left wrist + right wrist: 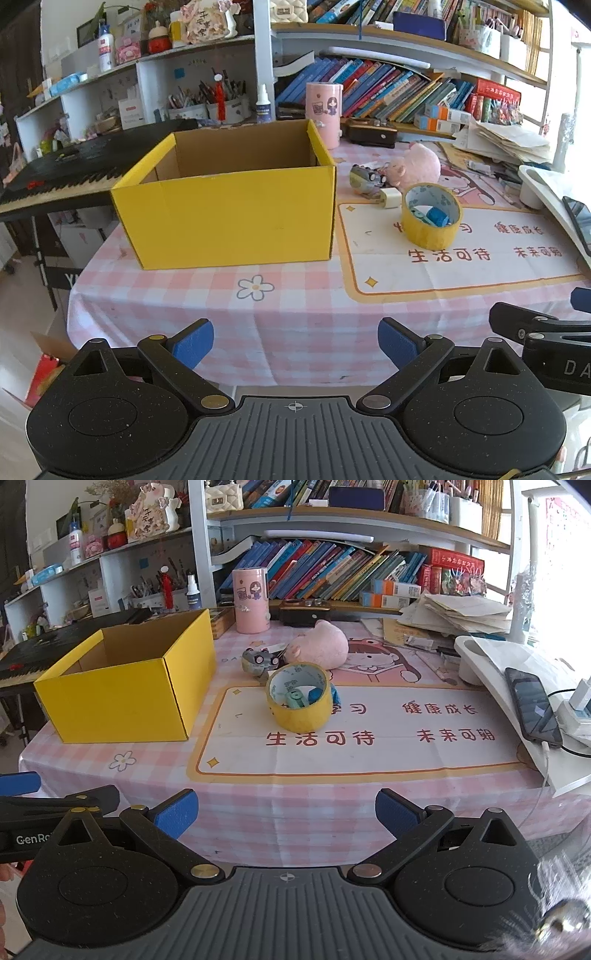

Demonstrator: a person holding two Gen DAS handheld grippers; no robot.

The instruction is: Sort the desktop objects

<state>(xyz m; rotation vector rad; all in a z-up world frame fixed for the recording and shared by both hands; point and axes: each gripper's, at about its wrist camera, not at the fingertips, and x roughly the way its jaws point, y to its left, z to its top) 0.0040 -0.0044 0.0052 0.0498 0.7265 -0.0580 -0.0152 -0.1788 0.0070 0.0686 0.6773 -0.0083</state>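
- Left wrist view: pink-and-white checked cloth covers the tabletop (295,314), with crowded bookshelves behind.
- A yellow cardboard box (229,218) stands open-topped at the left; its brown corrugated inside shows no contents from this angle.
- Right of it, a roll of yellow packing tape (431,216) lies flat on a printed paper mat (461,266); small blue and green items sit inside its ring.
- Behind the roll are a grey toy car (365,179), a white charger plug (390,198) and a pink plush toy (417,166), close together.
- The left tool (295,343) hangs before the tabletop edge, blue-padded fingers spread wide, grasping nothing.
- Right wrist view: the same tabletop (314,812), with the yellow cardboard box (125,698) at far left, well apart from the tape roll (300,698).
- Inside the roll lies a ridged green cylinder (295,699) beside something blue.
- A dark phone (532,707) rests on a tilted white stand (491,672).
- The right tool (286,812) is released wide, touching nothing.
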